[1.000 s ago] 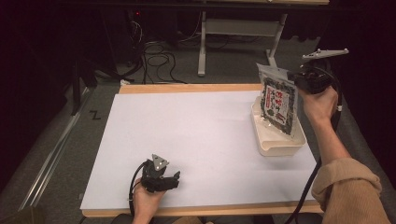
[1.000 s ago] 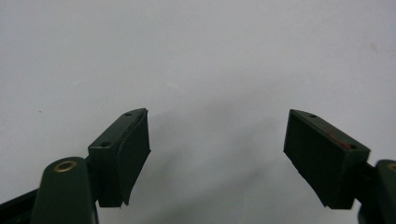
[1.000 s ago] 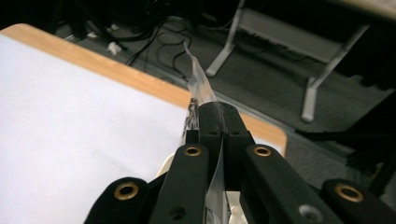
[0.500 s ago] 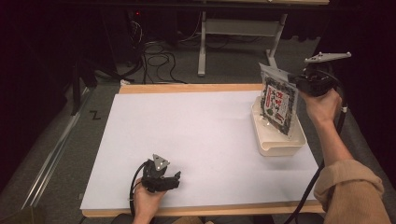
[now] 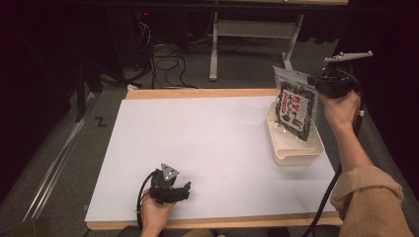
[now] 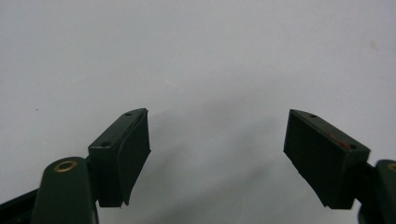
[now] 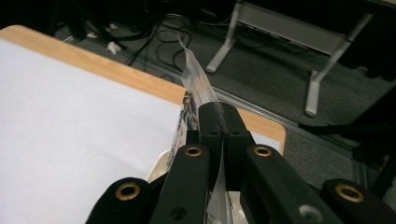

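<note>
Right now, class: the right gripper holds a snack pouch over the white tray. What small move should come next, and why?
Probably lift it a little higher. The right gripper is shut on the pouch's top edge, and its bottom still seems to hang inside the tray. The left gripper is open, resting on the table.

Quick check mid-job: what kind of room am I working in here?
Probably a lab or workshop set up for recording, not a home. A white-topped table with a wooden edge stands on grey carpet, loose cables trail across the floor behind it, and a metal desk frame stands beyond in the dark.
</note>
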`<control>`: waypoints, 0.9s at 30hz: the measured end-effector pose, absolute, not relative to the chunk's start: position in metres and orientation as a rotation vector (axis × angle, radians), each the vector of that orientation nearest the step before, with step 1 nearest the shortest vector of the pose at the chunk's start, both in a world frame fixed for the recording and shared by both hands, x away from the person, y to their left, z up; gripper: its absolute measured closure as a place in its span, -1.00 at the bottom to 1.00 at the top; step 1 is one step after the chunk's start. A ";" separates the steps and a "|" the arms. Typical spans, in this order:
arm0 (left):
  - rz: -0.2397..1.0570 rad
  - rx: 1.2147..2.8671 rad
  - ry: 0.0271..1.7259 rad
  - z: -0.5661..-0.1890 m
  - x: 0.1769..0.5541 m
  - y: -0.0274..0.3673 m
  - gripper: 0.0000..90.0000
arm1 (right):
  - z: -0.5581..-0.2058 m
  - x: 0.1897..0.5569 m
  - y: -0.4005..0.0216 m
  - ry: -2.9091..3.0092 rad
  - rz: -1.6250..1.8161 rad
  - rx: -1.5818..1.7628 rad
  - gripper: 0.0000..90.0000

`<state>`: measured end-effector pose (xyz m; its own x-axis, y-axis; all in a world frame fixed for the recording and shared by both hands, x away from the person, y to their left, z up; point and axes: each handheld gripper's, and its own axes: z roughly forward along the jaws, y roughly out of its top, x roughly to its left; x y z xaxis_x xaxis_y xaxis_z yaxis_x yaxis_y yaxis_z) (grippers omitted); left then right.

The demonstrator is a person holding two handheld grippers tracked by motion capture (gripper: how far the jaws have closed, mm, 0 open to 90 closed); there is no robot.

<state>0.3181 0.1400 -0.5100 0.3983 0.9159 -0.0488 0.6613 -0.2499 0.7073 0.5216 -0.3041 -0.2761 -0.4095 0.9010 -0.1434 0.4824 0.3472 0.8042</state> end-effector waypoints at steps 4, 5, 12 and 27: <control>0.496 2.010 1.346 -0.511 0.319 0.140 -0.48 | -0.266 0.520 -0.300 1.989 0.953 1.135 1.00; 0.499 2.011 1.344 -0.511 0.319 0.139 -0.48 | -0.263 0.517 -0.300 1.978 0.962 1.120 1.00; 0.505 2.003 1.350 -0.510 0.318 0.140 -0.48 | -0.283 0.512 -0.312 2.056 0.965 1.142 1.00; 0.502 2.023 1.363 -0.513 0.321 0.138 -0.48 | -0.306 0.503 -0.360 2.160 0.913 1.296 0.97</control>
<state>0.3206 0.1380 -0.5134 0.3891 0.9204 -0.0378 0.6762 -0.2575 0.6903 0.5027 -0.3597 -0.3057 -0.4521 0.8907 -0.0473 0.5869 0.3370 0.7362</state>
